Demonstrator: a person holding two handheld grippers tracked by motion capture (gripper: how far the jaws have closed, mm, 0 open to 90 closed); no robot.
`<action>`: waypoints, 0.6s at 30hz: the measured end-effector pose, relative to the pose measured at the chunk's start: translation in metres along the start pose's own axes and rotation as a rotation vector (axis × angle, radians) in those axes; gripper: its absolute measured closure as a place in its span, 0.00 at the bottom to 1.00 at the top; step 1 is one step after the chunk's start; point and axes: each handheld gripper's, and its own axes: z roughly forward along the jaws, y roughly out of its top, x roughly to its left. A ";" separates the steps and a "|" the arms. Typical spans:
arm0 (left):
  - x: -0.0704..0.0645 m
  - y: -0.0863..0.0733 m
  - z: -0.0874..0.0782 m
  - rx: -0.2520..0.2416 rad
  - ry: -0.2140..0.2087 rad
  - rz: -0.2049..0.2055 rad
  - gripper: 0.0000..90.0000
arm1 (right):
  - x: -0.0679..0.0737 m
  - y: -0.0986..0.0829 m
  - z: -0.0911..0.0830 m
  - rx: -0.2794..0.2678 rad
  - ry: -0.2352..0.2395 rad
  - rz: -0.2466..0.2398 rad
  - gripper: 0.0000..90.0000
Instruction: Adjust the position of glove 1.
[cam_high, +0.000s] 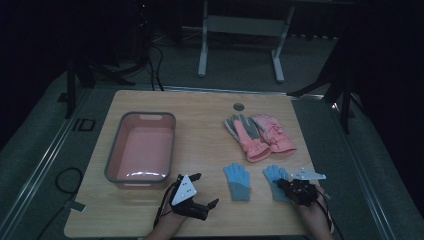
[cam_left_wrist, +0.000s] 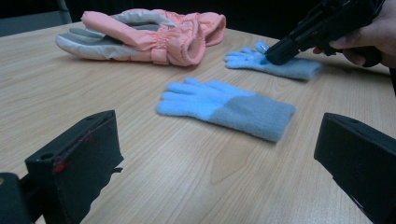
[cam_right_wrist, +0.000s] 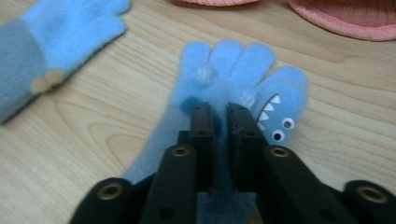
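Two small blue knit gloves lie near the table's front edge. The left blue glove (cam_high: 237, 181) (cam_left_wrist: 224, 106) (cam_right_wrist: 51, 42) lies flat, fingers pointing away. My left gripper (cam_high: 206, 189) (cam_left_wrist: 219, 129) hovers open just left of it, jaws wide apart with nothing between them. The right blue glove (cam_high: 272, 175) (cam_left_wrist: 289, 65) (cam_right_wrist: 229, 65) has a shark face on its thumb. My right gripper (cam_high: 282, 185) (cam_right_wrist: 219, 116) is shut on this glove, pinching the fabric at the palm, and its tip (cam_left_wrist: 280, 49) presses down on it.
A pair of pink and grey ski gloves (cam_high: 260, 132) (cam_left_wrist: 154, 32) lies behind the blue ones. An empty pink basin with a grey rim (cam_high: 114, 150) stands at the left of the wooden table (cam_high: 200, 130). A round hole (cam_high: 239, 106) marks the table's far edge.
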 end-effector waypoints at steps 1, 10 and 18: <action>0.000 0.000 0.000 0.001 0.000 0.001 0.01 | 0.002 0.001 0.000 0.006 -0.017 0.007 0.94; 0.000 0.000 0.000 0.000 0.001 0.001 0.01 | 0.023 0.023 -0.012 -0.030 -0.112 0.084 0.96; 0.000 0.000 0.000 0.000 0.001 0.000 0.01 | 0.049 0.063 -0.033 -0.128 -0.085 0.126 0.96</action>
